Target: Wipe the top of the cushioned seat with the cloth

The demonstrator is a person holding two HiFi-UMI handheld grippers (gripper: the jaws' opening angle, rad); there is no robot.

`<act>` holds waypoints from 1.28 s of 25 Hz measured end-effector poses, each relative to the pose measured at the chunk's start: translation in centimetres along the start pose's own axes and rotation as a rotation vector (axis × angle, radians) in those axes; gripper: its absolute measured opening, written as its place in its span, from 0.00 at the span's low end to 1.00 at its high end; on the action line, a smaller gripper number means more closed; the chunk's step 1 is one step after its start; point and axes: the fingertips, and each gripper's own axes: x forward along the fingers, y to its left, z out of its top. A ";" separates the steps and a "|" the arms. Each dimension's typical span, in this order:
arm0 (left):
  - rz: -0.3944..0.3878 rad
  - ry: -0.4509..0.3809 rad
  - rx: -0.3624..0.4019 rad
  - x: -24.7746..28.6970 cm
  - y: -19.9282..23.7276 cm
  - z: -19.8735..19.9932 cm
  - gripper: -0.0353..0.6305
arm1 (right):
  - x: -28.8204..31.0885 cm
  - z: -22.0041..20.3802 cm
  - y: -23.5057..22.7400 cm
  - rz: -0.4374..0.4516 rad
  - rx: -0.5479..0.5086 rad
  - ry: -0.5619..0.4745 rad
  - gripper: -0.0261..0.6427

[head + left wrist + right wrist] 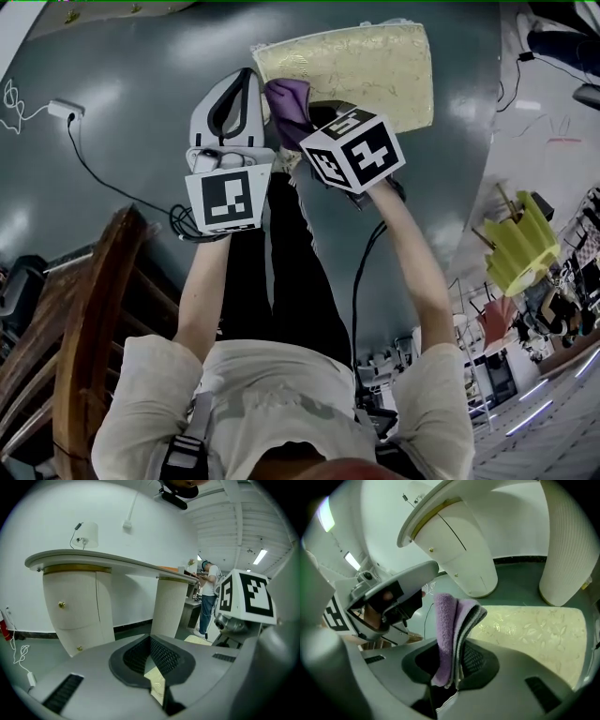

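Pale short-sleeved shirt, black trousers, grey straps. Grey-white left tongs and right tongs, black mesh pads, black-and-white marker cubes, black cable.

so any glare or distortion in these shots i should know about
Head view: soft glare patches on the dark floor. Left gripper view: strong fisheye bends the counter, corners go black. Right gripper view: same fisheye; the cloth is sharp, the cushioned seat evenly lit.

Glossy grey floor, cream cushioned seat on it, white power adapter, wooden chair
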 end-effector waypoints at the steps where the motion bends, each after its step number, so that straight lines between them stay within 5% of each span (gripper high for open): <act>1: 0.005 0.002 -0.003 -0.1 0.3 -0.1 0.06 | 0.8 -0.3 0.0 0.006 0.007 0.014 0.18; 14: 0.003 0.024 -0.006 0.5 1.4 -1.3 0.06 | 8.3 -2.8 -3.2 0.011 0.123 0.147 0.18; 24: -0.010 0.035 0.023 1.0 1.4 -1.6 0.06 | 8.3 -2.7 -4.3 -0.014 0.255 0.097 0.18; 32: -0.019 0.072 0.039 0.3 0.9 -2.5 0.06 | 7.4 -2.7 -5.0 -0.041 0.268 0.151 0.18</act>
